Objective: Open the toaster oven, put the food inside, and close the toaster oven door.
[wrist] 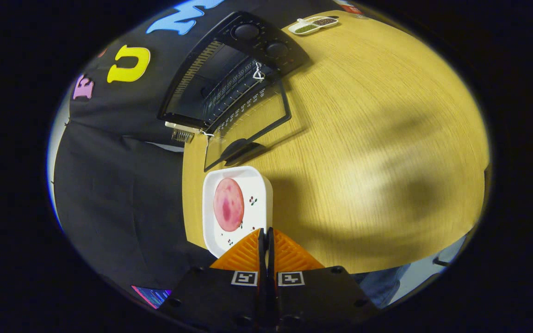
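gripper (265,232): 1; jaws pinching plate rim
plate (257,185): 1; 1 ham slice (228,204)
toaster oven (234,69): 1; 12 o'clock; door (248,125) open

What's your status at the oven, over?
Gripper shut, empty, at edge of white plate. Ham slice on plate, not loaded. Toaster oven door open. Path looks clear.

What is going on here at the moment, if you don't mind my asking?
A person is using a handheld gripper to load a toaster oven. The oven door is already folded down open on the wooden table. The jaws are closed on the near rim of a white tray carrying a round pink slice of food, which sits just in front of the door, not yet inside. A small seasoning dish lies beyond the oven.
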